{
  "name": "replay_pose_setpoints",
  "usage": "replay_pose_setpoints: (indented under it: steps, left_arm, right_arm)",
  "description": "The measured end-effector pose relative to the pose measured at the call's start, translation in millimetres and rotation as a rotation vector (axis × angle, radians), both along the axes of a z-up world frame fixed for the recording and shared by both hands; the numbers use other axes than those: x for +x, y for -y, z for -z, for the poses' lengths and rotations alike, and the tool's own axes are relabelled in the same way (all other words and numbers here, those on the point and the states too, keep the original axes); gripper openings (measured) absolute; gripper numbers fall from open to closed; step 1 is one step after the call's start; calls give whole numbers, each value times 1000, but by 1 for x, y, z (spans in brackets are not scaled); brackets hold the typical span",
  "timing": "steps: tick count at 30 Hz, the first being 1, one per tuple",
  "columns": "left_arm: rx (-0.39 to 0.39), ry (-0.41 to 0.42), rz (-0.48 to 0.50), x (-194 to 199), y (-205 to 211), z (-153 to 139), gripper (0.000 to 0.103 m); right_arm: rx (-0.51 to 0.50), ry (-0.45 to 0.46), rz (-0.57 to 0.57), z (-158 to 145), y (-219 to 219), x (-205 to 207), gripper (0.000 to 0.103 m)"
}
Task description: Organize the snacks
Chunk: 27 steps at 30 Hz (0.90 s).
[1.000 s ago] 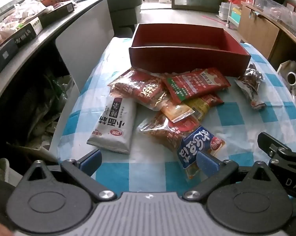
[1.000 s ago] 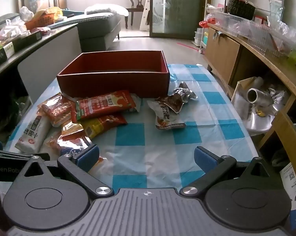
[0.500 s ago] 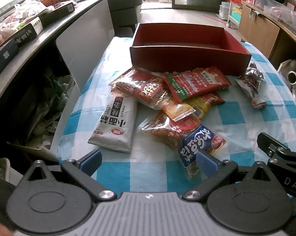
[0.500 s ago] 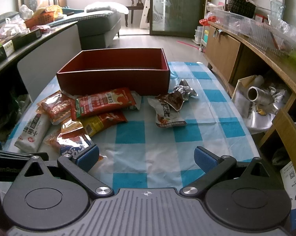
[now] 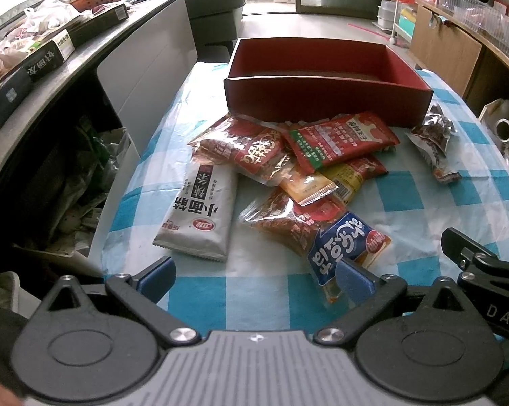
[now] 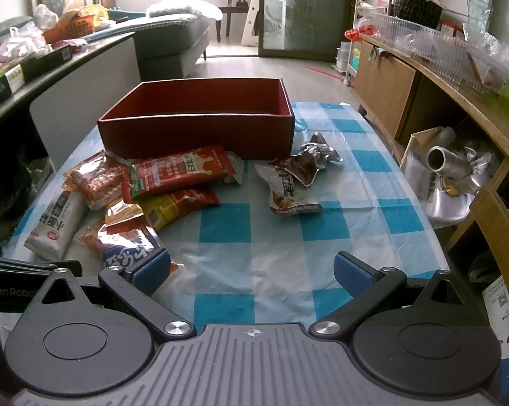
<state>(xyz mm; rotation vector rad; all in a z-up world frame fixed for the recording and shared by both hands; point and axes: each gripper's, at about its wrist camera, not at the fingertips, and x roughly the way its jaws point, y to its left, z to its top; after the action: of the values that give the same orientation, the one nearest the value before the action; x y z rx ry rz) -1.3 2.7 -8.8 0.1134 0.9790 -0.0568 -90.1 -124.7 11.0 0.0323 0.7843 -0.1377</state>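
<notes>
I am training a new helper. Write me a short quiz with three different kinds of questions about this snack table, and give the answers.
1. True or false: some snack packets already lie inside the red box.
2. Multiple choice: the white packet lies at which side of the snack pile, seen from the left wrist camera? A) left B) right C) behind the box
3. Fill in: the fingers of the left gripper and the right gripper are both ____ and hold nothing.

Key
1. False: what shows of the box's inside holds no packets, and the packets lie on the checked cloth in front of it.
2. A
3. open
</notes>
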Motion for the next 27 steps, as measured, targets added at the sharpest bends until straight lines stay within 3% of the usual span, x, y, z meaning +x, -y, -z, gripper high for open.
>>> replay_pose_setpoints:
  steps: [27]
  left_arm:
    - [11, -16, -6, 2, -2, 3, 95]
  right_arm:
    - [5, -22, -5, 5, -2, 3, 103]
